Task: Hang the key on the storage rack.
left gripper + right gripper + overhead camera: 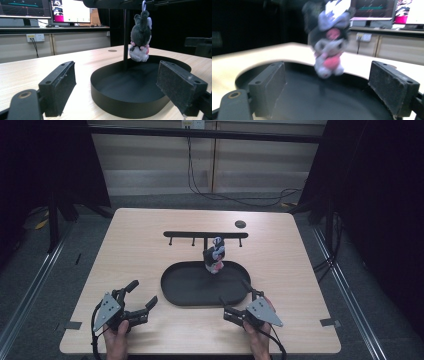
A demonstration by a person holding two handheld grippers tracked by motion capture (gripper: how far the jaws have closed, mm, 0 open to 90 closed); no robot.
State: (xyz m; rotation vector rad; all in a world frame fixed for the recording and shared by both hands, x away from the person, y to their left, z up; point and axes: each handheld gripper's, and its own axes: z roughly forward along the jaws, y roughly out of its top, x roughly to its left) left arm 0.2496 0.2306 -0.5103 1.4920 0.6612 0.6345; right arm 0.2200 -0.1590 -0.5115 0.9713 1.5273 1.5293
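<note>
A small plush toy (216,254), grey, white and pink, hangs by a loop from a black T-shaped rack (205,235) over a black oval tray (172,285). From the left gripper view the plush toy (140,35) shows its back above the tray (120,100). The right gripper view has the plush toy (328,40) facing me, blurred, above the tray (249,75). My left gripper (142,295) is open near the tray's left end, holding nothing. My right gripper (235,297) is open at the tray's front right rim, also holding nothing.
A small dark round disc (240,224) lies on the far right part of the wooden table (135,245). Black tape marks (73,325) sit at the near corners. Monitors (70,11) and a wall socket stand behind the table.
</note>
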